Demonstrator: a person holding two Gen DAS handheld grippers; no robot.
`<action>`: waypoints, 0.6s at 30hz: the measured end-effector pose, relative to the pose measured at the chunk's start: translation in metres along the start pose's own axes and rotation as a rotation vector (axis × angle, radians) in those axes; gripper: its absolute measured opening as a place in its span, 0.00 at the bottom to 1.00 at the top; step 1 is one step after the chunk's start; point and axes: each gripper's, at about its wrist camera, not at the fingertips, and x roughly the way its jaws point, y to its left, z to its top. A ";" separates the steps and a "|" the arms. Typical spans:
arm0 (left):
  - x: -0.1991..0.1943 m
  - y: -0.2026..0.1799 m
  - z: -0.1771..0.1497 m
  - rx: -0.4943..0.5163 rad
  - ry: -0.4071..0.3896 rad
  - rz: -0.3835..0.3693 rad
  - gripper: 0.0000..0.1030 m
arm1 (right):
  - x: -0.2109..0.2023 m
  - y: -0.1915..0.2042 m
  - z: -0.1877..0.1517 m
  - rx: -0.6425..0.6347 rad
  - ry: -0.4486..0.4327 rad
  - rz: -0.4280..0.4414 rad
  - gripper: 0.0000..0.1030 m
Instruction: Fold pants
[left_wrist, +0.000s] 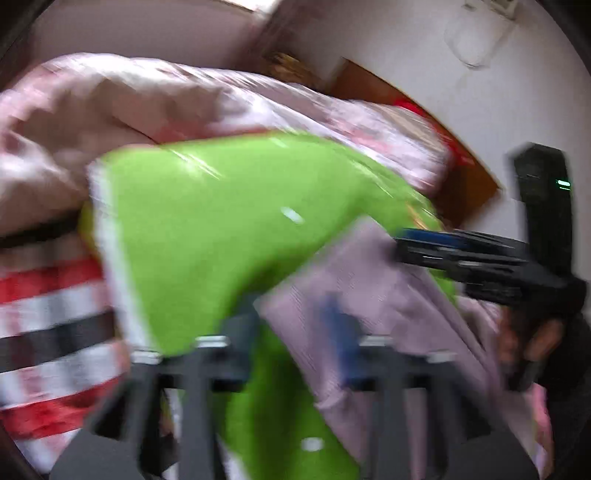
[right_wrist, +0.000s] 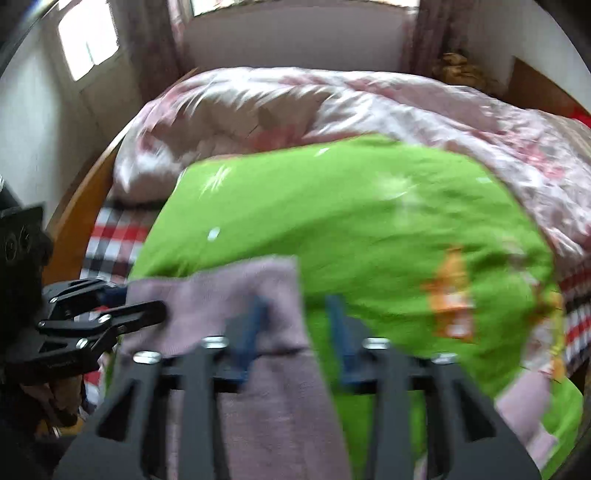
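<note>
A bed with one green blanket (right_wrist: 351, 221), one pink quilt (right_wrist: 369, 99) and a checked sheet (right_wrist: 118, 236) stands by white walls. One pair of mauve pants (right_wrist: 236, 295) lies on the blanket's near edge. Left gripper (left_wrist: 291, 314) and right gripper (right_wrist: 295, 314) both look parted around the cloth; blur hides any grip.

The pants (left_wrist: 369, 295) are a dusty mauve-pink, soft and faintly ribbed, lying over a bright green sheet (left_wrist: 207, 221) on the bed. In the right wrist view the pants (right_wrist: 221, 295) show one straight edge across the top and a squared corner, with a long strip of cloth running down toward the camera. The fabric looks rumpled; blur hides finer detail.
</note>
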 end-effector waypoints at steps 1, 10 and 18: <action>-0.013 0.000 0.004 -0.011 -0.047 0.051 0.79 | -0.017 -0.005 0.003 0.027 -0.033 0.016 0.48; -0.074 -0.071 -0.047 0.161 -0.039 -0.244 0.93 | -0.149 -0.158 -0.113 0.445 -0.157 -0.116 0.55; -0.046 -0.084 -0.084 0.151 0.089 -0.245 0.93 | -0.111 -0.179 -0.194 0.610 -0.063 -0.045 0.42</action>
